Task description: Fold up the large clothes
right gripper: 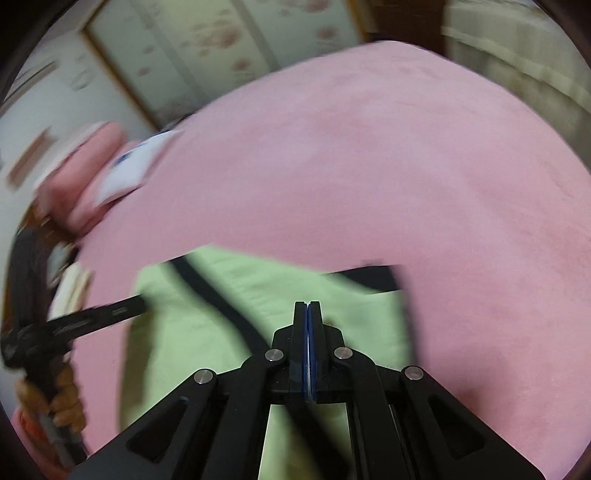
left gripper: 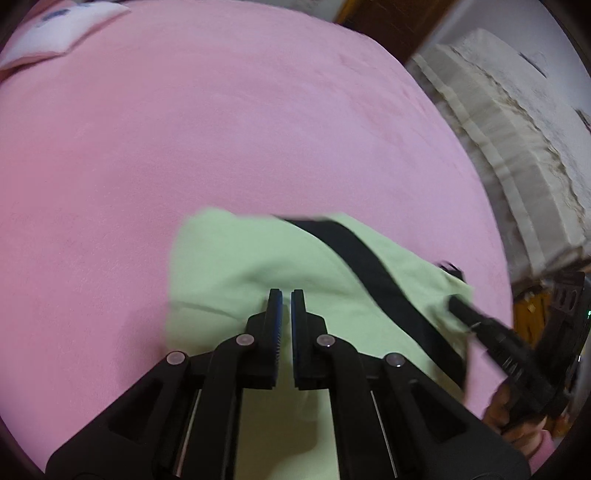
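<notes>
bed [left gripper: 258, 129]: pink cover | light green garment [left gripper: 229, 266] with black stripe [left gripper: 369, 266] lying flat on it | pink-and-white pillow [left gripper: 55, 33] on bed, well apart from garment

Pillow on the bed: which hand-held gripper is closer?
Left. The left hand-held gripper is at the green garment's edge toward the pillow; the right hand-held gripper is farther across it.

Both wrist views angled down, close over pink bed [left gripper: 258, 129], sharing green garment [left gripper: 229, 258], each seeing the other's tool
</notes>
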`<state>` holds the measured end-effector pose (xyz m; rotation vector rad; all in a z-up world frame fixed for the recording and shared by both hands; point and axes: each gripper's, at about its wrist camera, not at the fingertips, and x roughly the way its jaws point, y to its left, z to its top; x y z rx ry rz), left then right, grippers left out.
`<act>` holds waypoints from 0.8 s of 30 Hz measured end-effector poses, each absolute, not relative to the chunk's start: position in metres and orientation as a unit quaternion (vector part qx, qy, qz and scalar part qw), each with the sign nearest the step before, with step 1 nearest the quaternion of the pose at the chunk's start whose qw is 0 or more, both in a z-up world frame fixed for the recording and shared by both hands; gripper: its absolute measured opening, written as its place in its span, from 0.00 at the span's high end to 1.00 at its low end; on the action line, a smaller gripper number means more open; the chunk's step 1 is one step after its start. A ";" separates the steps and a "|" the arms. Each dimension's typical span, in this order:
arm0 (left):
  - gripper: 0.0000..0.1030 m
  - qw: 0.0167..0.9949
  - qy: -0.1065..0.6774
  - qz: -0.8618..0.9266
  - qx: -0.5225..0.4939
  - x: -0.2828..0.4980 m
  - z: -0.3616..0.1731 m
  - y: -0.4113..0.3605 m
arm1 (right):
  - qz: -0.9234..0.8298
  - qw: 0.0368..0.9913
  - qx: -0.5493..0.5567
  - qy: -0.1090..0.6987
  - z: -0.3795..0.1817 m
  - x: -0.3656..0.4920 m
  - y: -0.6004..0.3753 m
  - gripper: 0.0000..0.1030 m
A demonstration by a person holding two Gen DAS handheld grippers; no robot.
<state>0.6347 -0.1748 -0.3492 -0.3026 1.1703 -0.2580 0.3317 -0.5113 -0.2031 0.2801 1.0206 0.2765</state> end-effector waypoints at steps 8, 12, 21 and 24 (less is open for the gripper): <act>0.99 0.809 0.574 -0.076 -0.099 0.576 -0.358 -0.186 | 0.171 0.813 0.112 0.545 -0.228 0.299 -0.491 1.00; 1.00 0.814 0.572 -0.060 -0.084 0.560 -0.357 -0.158 | 0.080 0.834 0.081 0.540 -0.221 0.289 -0.551 1.00; 0.99 0.793 0.590 -0.091 -0.122 0.520 -0.341 -0.187 | 0.175 0.815 0.171 0.524 -0.190 0.247 -0.529 1.00; 0.99 0.783 0.609 -0.075 -0.097 0.503 -0.356 -0.205 | 0.213 0.789 0.130 0.562 -0.207 0.238 -0.488 1.00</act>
